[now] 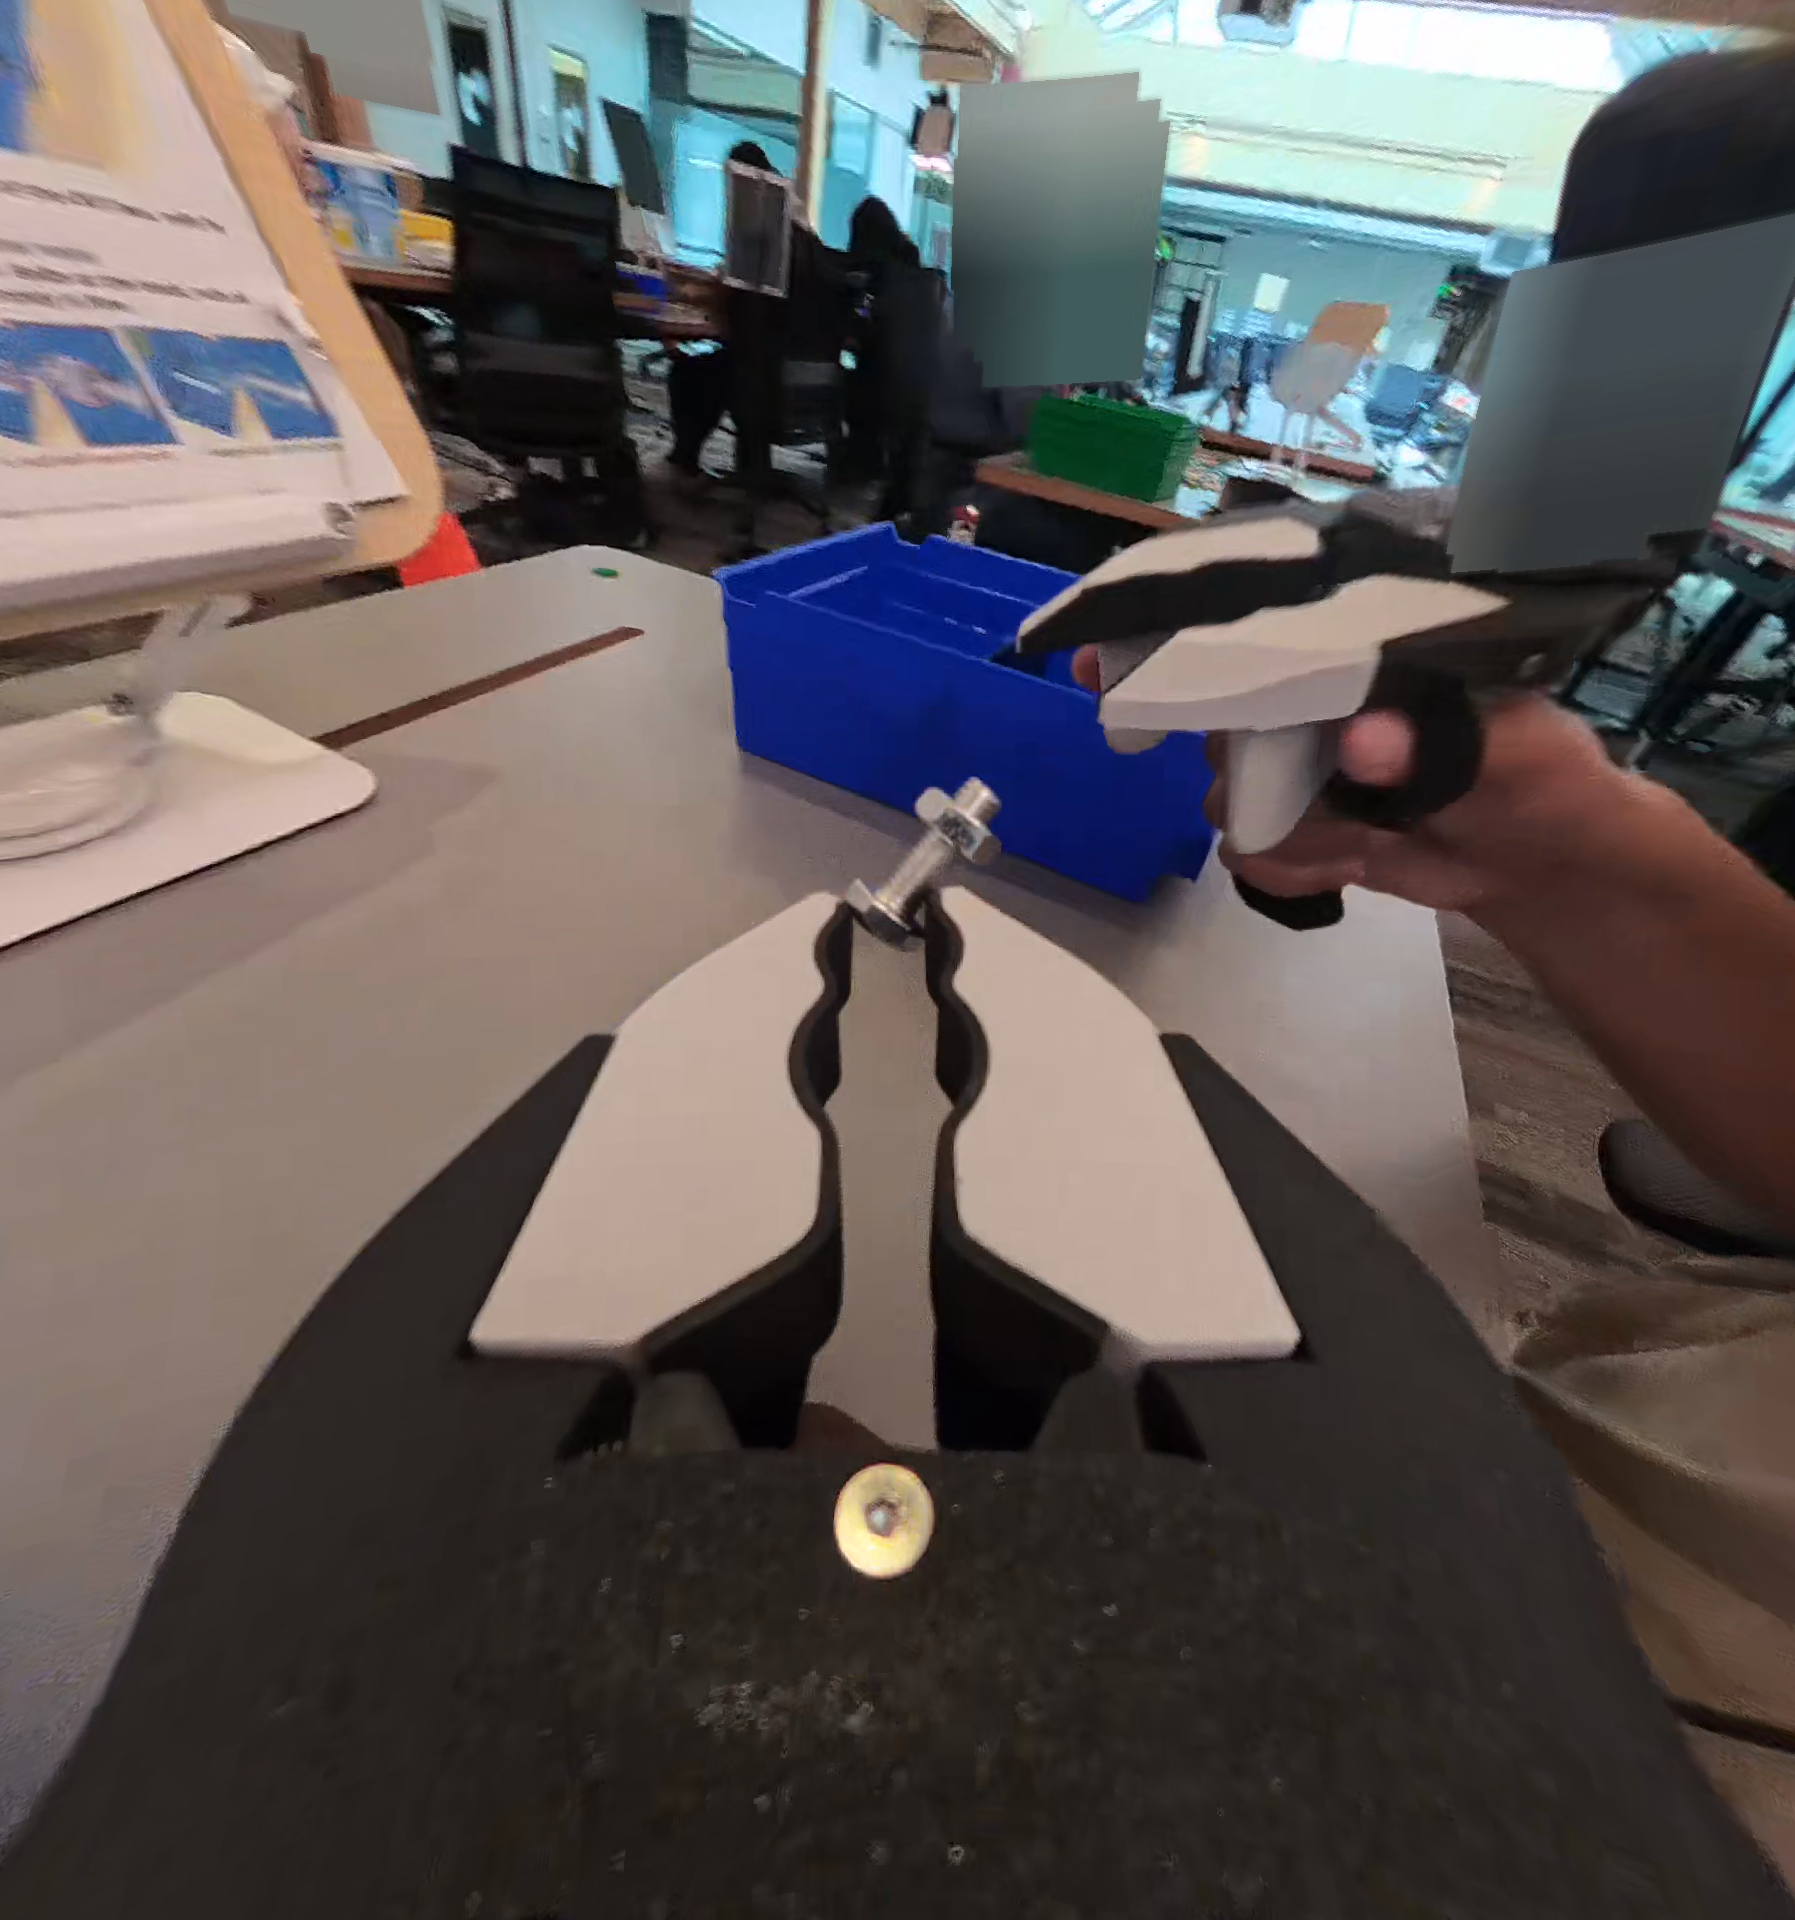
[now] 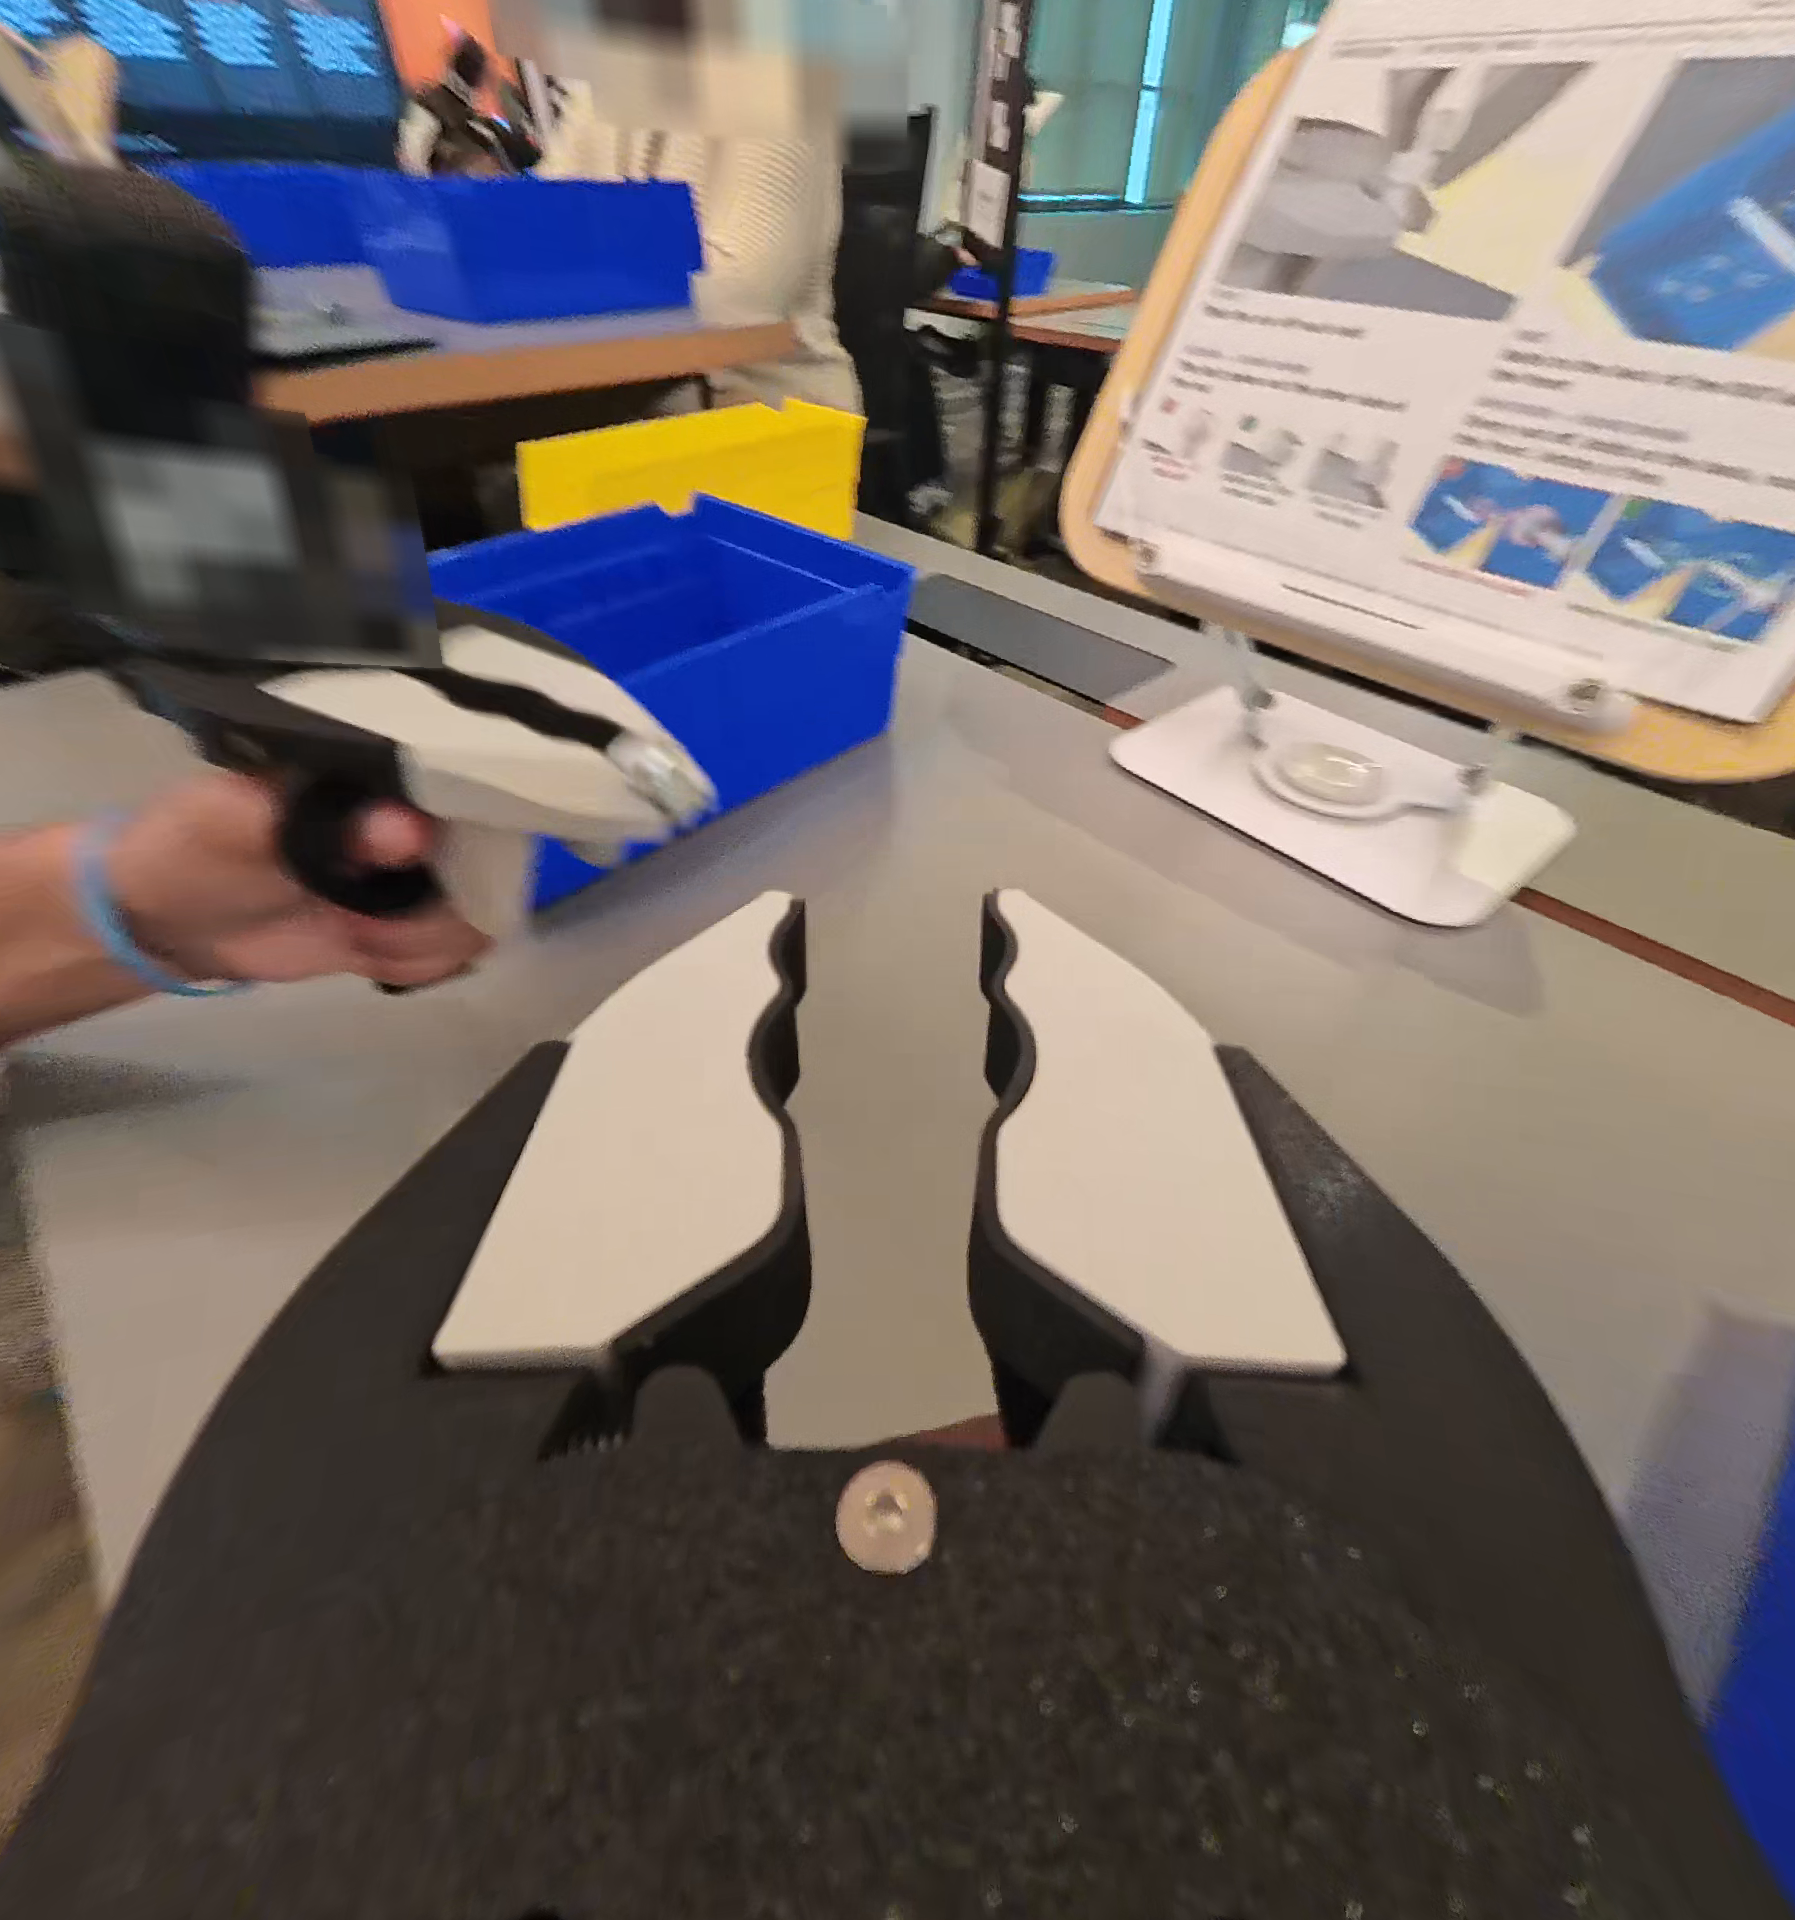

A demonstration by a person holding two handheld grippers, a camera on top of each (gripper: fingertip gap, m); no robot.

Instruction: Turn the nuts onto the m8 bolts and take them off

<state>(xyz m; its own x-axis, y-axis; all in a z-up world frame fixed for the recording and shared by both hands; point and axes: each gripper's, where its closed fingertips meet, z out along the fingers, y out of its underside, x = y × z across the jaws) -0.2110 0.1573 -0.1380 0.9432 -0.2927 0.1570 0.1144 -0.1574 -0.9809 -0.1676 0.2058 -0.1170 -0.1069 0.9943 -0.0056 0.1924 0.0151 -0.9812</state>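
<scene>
The left gripper (image 1: 888,914) has its jaws drawn in tight on the hex head of a silver M8 bolt (image 1: 929,868), pinched right at the fingertips. The bolt's threaded shank sticks forward and up, away from the camera, tilted a little to the right. A silver nut (image 1: 960,823) sits on the thread near the far end, with a short stub of thread showing beyond it. Bolt and nut are held in the air above the grey table (image 1: 519,831), just in front of the blue bin (image 1: 872,686).

The right gripper (image 2: 893,914) has its jaws parted with a clear gap between the fingertips, and nothing is between them; bare table shows through the gap. In the left wrist view the same gripper (image 1: 1064,675) hangs above and to the right of the nut, apart from it, in front of the blue bin's near right corner, with the person's hand (image 1: 1392,810) wrapped round its black grip.

In the right wrist view, which is motion-blurred, the left gripper (image 2: 680,790) appears at the left with metal glinting at its tips, in front of the blue bin (image 2: 768,665). A yellow bin (image 2: 685,468) stands behind the blue one. An instruction sheet on a tilted stand (image 2: 1495,343) stands on the table to the right.
</scene>
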